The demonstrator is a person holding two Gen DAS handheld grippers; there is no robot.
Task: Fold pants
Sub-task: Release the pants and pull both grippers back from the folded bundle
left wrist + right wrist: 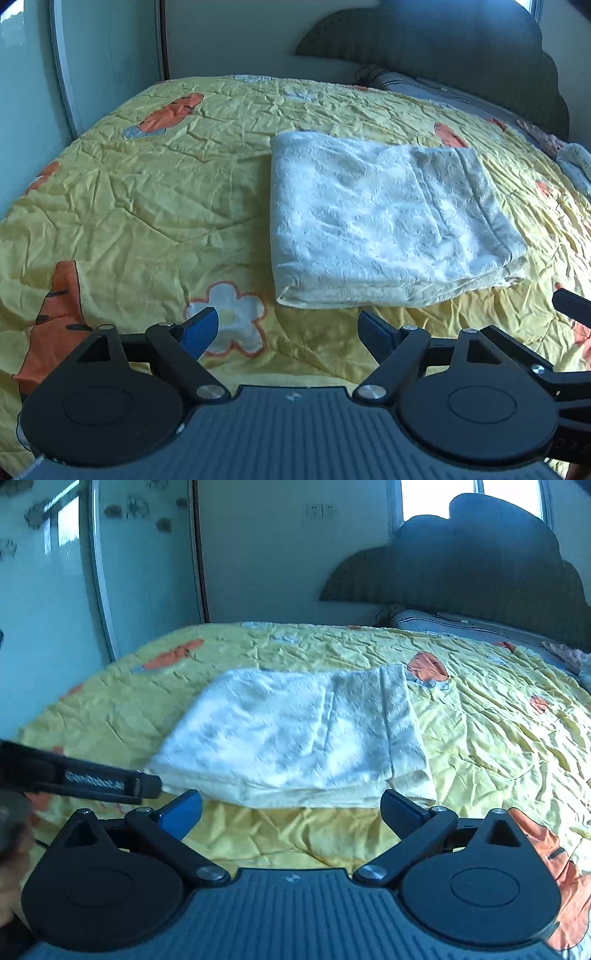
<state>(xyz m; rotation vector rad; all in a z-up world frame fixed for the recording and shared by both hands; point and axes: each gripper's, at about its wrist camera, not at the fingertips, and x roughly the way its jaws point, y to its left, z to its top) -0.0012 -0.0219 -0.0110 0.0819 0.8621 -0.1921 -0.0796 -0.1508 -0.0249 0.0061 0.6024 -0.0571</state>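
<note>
Two tongs appear, each seen from its own wrist camera and angled down toward a bed. Left tongs (288,332): jaws spread wide with nothing between them, held just short of the near edge of the pants (384,221), not touching the cloth. Right tongs (291,812): jaws likewise wide apart and empty, their tips close to the near folded edge of the same pants (299,734); contact cannot be judged because this view is blurred. The pants, pale cream and textured, lie folded into a compact, roughly rectangular stack on the yellow quilt (155,206) with orange and flower prints that covers the bed, about mid-bed. The left view shows the stack sharply, its layered hems at the right side, and a black finger of the other tongs entering at the right edge. The right view alone shows the left tongs' finger (85,775) crossing from the left border toward the stack's near left corner, a blurred hand at the lower left, a window above the dark scalloped headboard (480,565), and wall sockets. Both views share a sliding wardrobe door (96,62) at left and a grey pillow (417,86) beneath the headboard. Nothing lies over the pants.
</note>
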